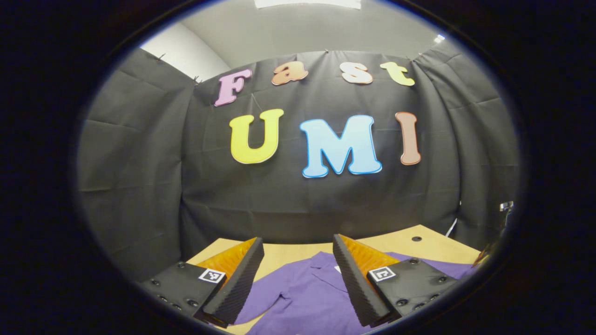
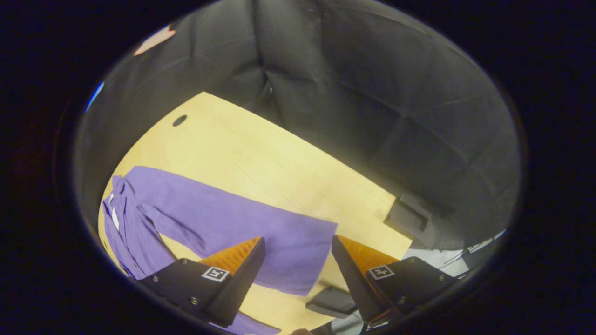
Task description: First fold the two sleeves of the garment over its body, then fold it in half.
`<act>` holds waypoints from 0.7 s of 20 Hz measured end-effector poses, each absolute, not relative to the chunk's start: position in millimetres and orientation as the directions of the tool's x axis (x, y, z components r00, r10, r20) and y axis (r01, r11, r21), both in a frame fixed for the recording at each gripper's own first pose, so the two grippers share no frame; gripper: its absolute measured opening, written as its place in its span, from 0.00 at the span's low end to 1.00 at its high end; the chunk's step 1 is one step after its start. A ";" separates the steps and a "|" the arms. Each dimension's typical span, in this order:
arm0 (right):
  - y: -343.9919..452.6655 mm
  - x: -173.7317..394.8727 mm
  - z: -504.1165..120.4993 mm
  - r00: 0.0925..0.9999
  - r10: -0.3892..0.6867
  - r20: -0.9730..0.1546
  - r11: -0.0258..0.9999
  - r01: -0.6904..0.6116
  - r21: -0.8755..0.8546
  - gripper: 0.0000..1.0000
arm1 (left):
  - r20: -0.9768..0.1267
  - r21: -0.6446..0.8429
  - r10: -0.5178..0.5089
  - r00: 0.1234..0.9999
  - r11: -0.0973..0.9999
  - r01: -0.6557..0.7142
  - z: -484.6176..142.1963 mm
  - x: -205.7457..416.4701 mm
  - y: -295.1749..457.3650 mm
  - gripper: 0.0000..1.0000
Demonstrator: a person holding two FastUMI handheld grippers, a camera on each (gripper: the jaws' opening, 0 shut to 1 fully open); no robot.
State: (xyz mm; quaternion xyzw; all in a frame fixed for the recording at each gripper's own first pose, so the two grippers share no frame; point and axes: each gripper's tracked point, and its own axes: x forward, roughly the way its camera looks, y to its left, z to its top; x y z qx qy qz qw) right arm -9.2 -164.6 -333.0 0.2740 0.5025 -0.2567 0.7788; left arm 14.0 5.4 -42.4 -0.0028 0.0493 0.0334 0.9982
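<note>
A purple garment [image 1: 307, 293] lies flat on the light wooden table [image 1: 288, 253], collar toward the back wall. In the left gripper view my left gripper [image 1: 298, 284] hangs open above the garment's upper body, and one sleeve [image 1: 263, 298] curves out to the left under its left finger. In the right gripper view the garment [image 2: 139, 223] lies at the left and its other sleeve [image 2: 242, 223] stretches across the table to a wide cuff. My right gripper [image 2: 298, 274] stands open just above that cuff end, with nothing between its fingers.
The table [image 2: 260, 158] has a round cable hole [image 2: 179, 120] near its far side and a dark rectangular recess [image 2: 407, 216] by its edge. A dark flat object [image 2: 333, 301] lies by the right gripper's right finger. Black cloth walls close in the booth.
</note>
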 end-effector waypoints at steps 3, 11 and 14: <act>-161.0 -10.5 -347.9 0.306 -0.092 -0.948 0.713 0.684 0.152 0.92 | -0.112 -0.013 0.066 0.992 0.998 -0.068 -50.1 15.0 7.5 0.94; -150.0 -13.5 -361.9 0.247 -0.021 -0.969 0.688 0.707 0.165 0.94 | -0.109 -0.002 0.074 0.991 0.997 -0.075 -54.9 13.2 16.6 0.96; -149.6 -10.1 -362.2 0.260 -0.024 -0.965 0.690 0.703 0.172 0.85 | -0.103 -0.013 0.065 0.993 0.998 -0.067 -53.7 12.0 15.6 0.94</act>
